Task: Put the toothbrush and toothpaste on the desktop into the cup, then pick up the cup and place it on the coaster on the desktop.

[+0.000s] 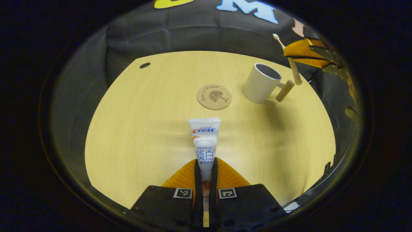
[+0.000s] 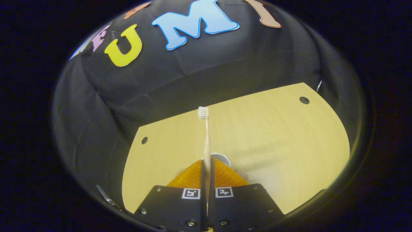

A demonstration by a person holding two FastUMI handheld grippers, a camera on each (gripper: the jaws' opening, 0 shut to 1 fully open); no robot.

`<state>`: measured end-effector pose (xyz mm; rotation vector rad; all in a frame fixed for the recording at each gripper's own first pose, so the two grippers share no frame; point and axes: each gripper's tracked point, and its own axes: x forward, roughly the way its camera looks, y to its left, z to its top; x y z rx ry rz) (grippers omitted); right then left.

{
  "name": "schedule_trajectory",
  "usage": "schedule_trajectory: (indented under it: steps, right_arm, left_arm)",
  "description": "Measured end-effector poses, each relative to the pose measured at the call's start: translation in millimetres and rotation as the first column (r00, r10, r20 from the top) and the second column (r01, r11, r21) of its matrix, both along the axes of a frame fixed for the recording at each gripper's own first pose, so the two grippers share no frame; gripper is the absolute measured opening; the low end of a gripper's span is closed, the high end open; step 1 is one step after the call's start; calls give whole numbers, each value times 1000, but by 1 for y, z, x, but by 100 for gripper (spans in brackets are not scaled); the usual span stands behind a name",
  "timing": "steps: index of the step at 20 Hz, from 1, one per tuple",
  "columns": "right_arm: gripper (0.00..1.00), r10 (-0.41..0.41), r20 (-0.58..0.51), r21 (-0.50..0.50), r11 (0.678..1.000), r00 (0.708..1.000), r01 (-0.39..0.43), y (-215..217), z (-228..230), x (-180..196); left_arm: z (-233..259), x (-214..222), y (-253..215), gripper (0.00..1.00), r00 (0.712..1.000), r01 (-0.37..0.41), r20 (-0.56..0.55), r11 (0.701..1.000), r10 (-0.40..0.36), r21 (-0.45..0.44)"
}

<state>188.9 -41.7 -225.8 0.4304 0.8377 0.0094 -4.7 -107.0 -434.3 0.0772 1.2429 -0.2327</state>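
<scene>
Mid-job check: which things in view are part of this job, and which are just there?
Job:
- toothpaste, in the left gripper
- toothbrush, in the right gripper
- cup, empty as far as shows
- coaster, bare

Just there:
- desktop
- holes in it

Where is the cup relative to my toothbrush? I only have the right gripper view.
Observer: In the left gripper view, the toothbrush, held by the right hand-held gripper, has its lower end outside the cup, beside the cup's handle.
Operator: Is anything on the coaster?
Observer: No, the coaster is bare and lies beside the cup.
Operator: And the toothpaste?
Observer: The left hand-held gripper is shut on the toothpaste, with the tube's flat end toward the coaster.
</scene>
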Motion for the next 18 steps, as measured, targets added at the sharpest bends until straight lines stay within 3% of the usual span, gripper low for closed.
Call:
schedule_trajectory:
  steps: [6, 11, 18]
  right_arm:
    - [3, -16, 71, -21, 1000, 997, 18, 3, -24, 52]
    - [2, 20, 146, -71, 997, 989, -10, 9, -36, 57]
    - [3, 11, 188, -87, 996, 982, 5, 12, -56, 41]
  left_arm:
    - [8, -5, 8, 15, 1000, -29, -11, 1000, 29, 3]
    - [51, -16, 19, 15, 999, -48, -6, 999, 48, 5]
    - [92, 24, 3, 15, 998, -52, 33, 998, 53, -19]
